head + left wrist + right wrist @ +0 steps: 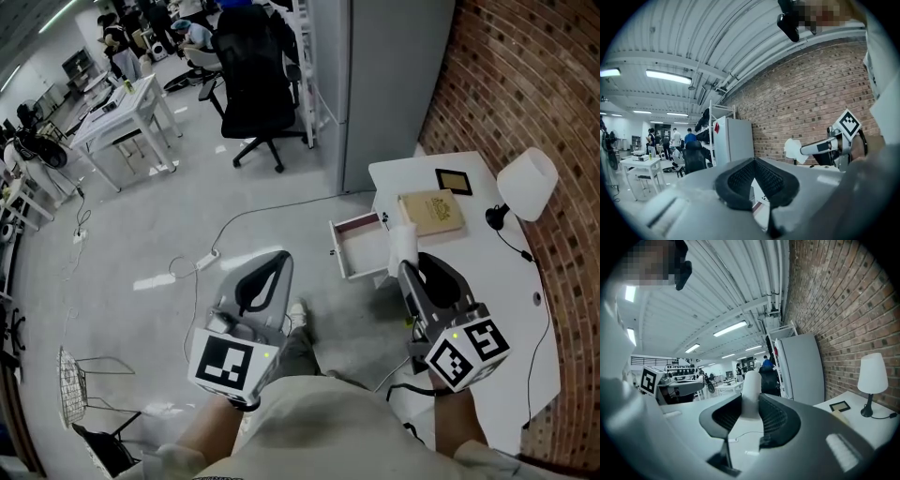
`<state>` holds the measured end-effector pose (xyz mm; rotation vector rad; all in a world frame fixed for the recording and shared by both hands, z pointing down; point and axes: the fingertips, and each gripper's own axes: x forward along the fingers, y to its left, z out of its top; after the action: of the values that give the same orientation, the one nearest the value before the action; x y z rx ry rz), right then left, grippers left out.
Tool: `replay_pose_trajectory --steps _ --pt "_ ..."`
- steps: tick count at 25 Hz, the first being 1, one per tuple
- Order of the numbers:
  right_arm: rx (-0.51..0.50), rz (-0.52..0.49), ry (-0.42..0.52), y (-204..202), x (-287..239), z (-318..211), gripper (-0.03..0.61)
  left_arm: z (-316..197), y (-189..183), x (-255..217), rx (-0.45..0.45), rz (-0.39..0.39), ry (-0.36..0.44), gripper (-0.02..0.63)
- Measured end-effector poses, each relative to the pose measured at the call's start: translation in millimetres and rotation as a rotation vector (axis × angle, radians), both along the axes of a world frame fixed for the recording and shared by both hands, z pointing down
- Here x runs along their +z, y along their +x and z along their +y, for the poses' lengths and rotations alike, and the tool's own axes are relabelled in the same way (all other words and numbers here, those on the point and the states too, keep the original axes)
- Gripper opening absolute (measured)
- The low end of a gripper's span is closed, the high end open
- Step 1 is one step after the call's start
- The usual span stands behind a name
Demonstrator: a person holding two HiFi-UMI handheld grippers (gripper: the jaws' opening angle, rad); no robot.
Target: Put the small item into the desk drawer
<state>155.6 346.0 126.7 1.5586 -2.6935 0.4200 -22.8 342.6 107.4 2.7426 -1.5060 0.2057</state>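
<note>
The small white item sticks out from between the pads of my right gripper, which is shut on it. It hangs above the desk's left edge, just right of the open white drawer, whose inside looks bare. In the right gripper view the item stands upright between the jaws. My left gripper is out over the floor, left of the drawer, with its tips touching and nothing in them. The left gripper view shows its jaws meeting in a point, and the right gripper with the white item beyond.
On the white desk lie a tan book and a small dark picture frame. A white lamp stands by the brick wall with its cable trailing. A grey cabinet, an office chair and a floor cable lie beyond.
</note>
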Motion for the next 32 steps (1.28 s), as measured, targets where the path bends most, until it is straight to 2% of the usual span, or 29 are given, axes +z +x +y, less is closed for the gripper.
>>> replay_pose_trajectory --steps 9,12,16,22,26,30,32 --pt "0.022 0.03 -0.067 -23 31 -94 0.123 -99 -27 26 0.007 0.006 -0.038 0.003" --pt "0.048 0.04 -0.111 -31 49 -137 0.123 -144 -33 41 0.037 0.027 -0.081 0.003" --pt "0.055 0.124 -0.148 -47 77 -202 0.123 -212 -39 62 0.096 0.025 -0.125 0.003" --pt "0.085 0.166 -0.268 -63 142 -295 0.123 -308 -46 111 0.165 0.022 -0.181 0.003" --pt "0.108 0.175 -0.358 -63 190 -345 0.123 -354 -43 149 0.241 -0.032 -0.211 0.003" --pt "0.131 0.181 -0.443 -54 244 -382 0.123 -393 -34 181 0.236 -0.032 -0.215 0.003" --pt "0.14 0.177 -0.489 -51 274 -396 0.123 -407 -30 202 0.225 -0.034 -0.243 0.003"
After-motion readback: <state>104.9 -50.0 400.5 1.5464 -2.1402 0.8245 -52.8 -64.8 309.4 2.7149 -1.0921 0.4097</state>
